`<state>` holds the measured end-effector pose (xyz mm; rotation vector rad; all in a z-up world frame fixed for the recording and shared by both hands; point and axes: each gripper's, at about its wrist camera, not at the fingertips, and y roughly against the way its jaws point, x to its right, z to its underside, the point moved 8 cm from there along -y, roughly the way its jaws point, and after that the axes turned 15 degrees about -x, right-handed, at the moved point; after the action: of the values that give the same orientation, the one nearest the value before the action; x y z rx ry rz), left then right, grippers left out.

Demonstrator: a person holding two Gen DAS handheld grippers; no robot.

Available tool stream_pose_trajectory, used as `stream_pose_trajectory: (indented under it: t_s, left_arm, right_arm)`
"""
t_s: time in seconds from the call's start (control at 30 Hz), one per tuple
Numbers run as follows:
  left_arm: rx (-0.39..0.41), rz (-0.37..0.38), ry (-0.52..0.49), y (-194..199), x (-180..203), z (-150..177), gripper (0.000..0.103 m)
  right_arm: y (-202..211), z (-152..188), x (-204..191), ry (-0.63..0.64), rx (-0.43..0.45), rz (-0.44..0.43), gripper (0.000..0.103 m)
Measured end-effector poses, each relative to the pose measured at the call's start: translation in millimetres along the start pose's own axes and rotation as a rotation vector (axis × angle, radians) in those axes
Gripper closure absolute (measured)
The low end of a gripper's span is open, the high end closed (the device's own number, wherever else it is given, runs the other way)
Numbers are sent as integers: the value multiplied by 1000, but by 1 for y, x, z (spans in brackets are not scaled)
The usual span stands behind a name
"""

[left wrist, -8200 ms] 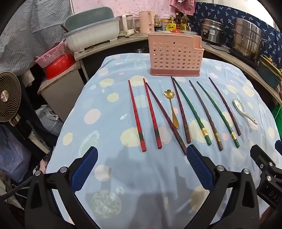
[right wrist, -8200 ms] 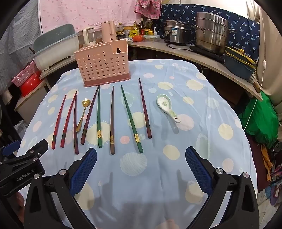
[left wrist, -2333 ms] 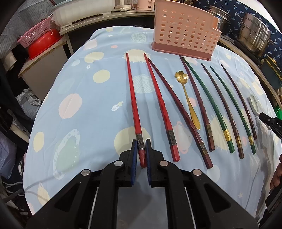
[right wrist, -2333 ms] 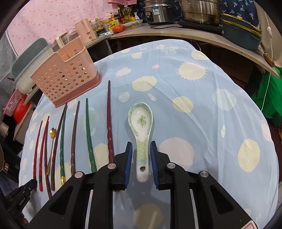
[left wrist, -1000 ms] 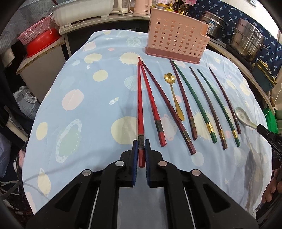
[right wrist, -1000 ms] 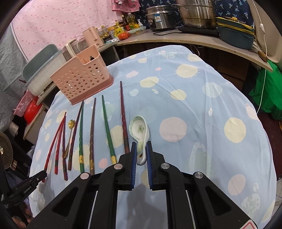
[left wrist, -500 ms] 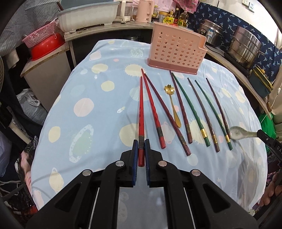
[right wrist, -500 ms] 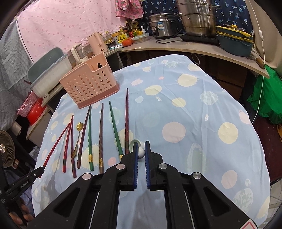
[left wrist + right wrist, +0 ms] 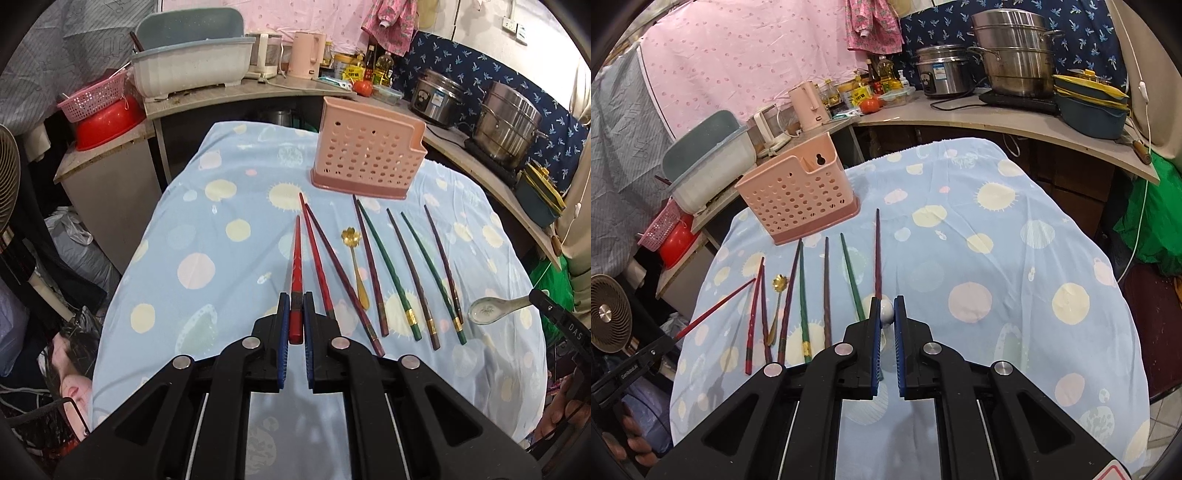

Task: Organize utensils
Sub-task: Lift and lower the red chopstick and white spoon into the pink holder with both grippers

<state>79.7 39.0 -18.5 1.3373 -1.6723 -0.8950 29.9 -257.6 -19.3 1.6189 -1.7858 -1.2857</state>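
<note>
My left gripper is shut on the thick end of a red chopstick, which hangs above the cloth with its tip pointing away. From the right wrist view that same red chopstick slants up at the left. My right gripper is shut on the handle of a white ceramic spoon; its bowl shows lifted at the right of the left wrist view. Several chopsticks and a gold spoon lie in a row on the table. A pink perforated holder stands behind them.
The table wears a light blue spotted cloth. Behind it runs a curved counter with steel pots, a kettle, bottles and a grey tub. A fan stands at the left, a green bag at the right.
Both grippers have risen from the table. The red chopstick has come up off the cloth in the left gripper, and the ceramic spoon has lifted in the right one.
</note>
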Motion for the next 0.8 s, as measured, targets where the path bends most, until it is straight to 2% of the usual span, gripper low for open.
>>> stream_pose_trajectory:
  t_s: [0.4,0.8]
  left_arm:
    - [84,8,-19,36,12,-40,96]
    - [179,-3,-47,73,22,-95,96]
  right_arm:
    - [19,-31,-18,28,47,-11,96]
    - [17,-70,-39,63,56,-37,96]
